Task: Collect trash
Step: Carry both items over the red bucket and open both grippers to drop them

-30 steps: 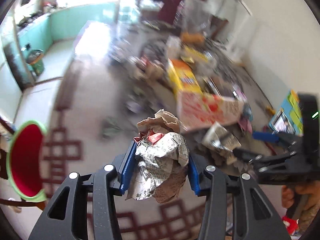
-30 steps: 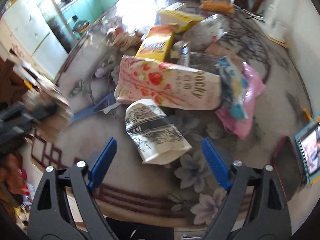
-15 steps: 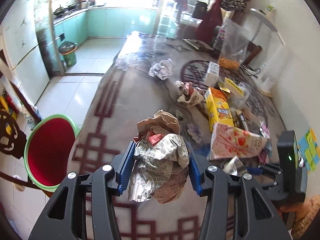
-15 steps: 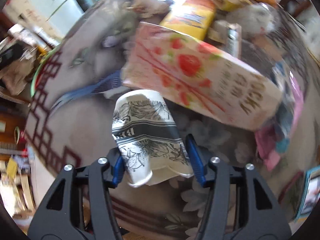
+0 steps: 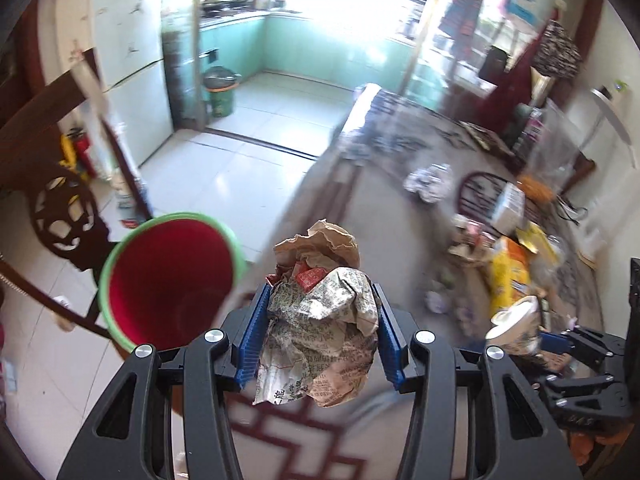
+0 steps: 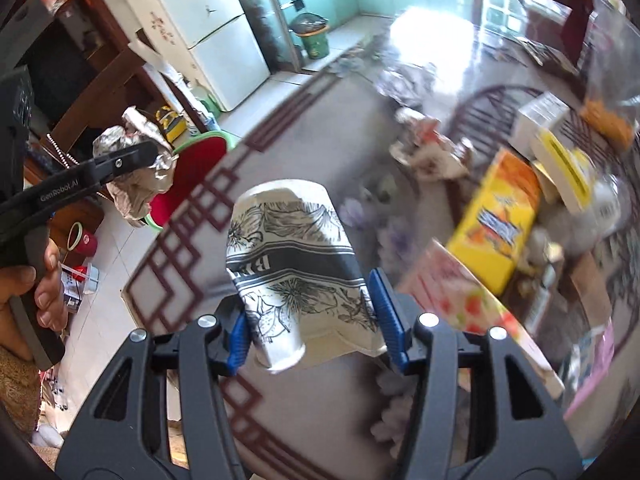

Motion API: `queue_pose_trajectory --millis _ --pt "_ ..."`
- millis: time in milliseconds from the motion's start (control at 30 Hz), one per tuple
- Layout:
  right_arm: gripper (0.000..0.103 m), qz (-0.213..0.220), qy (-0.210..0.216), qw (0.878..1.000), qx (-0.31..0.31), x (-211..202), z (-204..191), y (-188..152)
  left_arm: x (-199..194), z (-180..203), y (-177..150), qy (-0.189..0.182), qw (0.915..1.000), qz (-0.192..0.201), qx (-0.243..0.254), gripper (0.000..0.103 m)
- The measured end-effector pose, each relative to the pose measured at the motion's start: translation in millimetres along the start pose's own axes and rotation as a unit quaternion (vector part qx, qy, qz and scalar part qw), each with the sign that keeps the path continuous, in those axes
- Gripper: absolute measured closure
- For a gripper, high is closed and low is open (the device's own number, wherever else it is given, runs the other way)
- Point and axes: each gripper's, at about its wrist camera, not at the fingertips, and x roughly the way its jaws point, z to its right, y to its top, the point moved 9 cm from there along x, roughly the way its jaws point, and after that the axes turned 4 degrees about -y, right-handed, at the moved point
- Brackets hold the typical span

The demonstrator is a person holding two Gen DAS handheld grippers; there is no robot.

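Kitchen tile and a cluttered table (image 5: 320, 208) w/ patterned cloth fill the left wrist view, where our left gripper (image 5: 318, 334) is clamped on a crumpled newspaper wad (image 5: 320, 320) held over the table's near edge. Just left & below, off the table, a red bin (image 5: 168, 276) w/ green rim gapes up. At far right our right gripper (image 5: 540, 342) shows, carrying a paper cup (image 5: 516, 324).

Right wrist view: our right gripper (image 6: 314, 328) pinches that squashed floral paper cup (image 6: 292, 264) between its blue pads, above the cloth. Boxes & wrappers, blurred, prob. more trash, lie to the right. Our left gripper (image 6: 132, 160) hangs its wad near the bin (image 6: 192, 172).

We judge both pickups done; we're mid-carry. Next: get each load over the bin mouth, then let go, wad first since it's closer.
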Motion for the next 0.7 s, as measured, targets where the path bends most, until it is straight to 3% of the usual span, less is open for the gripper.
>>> queue_pose_trajectory --millis 167,433,667,700 --pt "0.051 0.005 0.003 1.000 -0.002 13 -26 26 3 -63 12 0.029 0.9992 0.001 -0.027 0.057" --pt "0.050 -0.006 0.018 1.000 -0.004 54 -100 75 33 -153 29 0.028 0.9983 -0.037 -0.033 0.057" --pt "0.050 -0.031 0.035 0.999 -0.016 92 -159 103 56 -191 50 0.013 0.9983 -0.048 -0.031 0.057" --pt "0.050 -0.034 0.036 0.999 -0.018 95 -163 104 58 -194 53 0.010 0.9984 -0.047 -0.031 0.053"
